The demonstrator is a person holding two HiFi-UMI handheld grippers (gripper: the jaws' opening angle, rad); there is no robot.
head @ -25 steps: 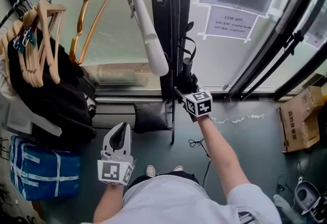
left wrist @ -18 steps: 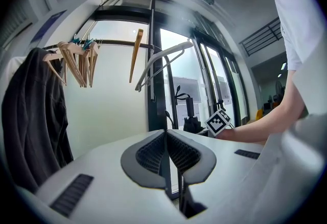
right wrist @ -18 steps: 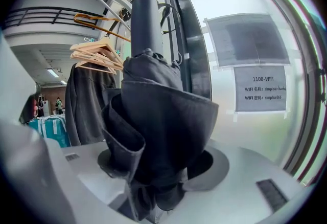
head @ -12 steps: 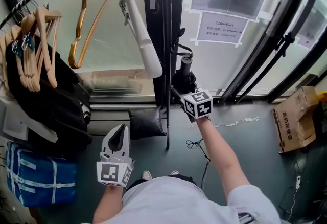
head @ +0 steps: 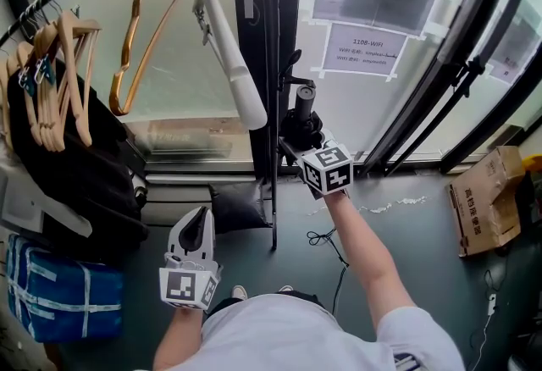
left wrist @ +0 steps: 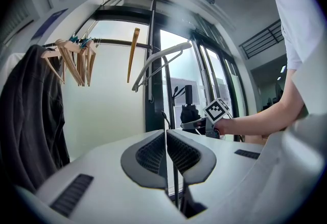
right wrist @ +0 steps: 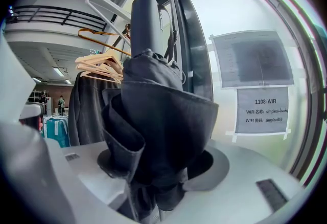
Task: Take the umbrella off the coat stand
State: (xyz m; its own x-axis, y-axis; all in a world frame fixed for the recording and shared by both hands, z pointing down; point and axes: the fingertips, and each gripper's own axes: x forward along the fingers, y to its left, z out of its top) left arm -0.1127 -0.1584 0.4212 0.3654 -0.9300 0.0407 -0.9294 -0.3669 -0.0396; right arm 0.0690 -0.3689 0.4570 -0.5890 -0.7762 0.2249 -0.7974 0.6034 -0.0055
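Glazed wall behind the coat stand [head: 276, 107], frame centre: right hand-held gripper [head: 298, 143] clamps the folded black umbrella [head: 303, 117] beside the pole; left hand-held gripper [head: 198, 224], lower left, closed and empty. Step: lift-off; next, the strap likely must clear its hook

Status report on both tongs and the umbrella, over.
Left tongs shut, empty. Right tongs shut on umbrella, upright beside coat stand pole. White hanger hangs close by.
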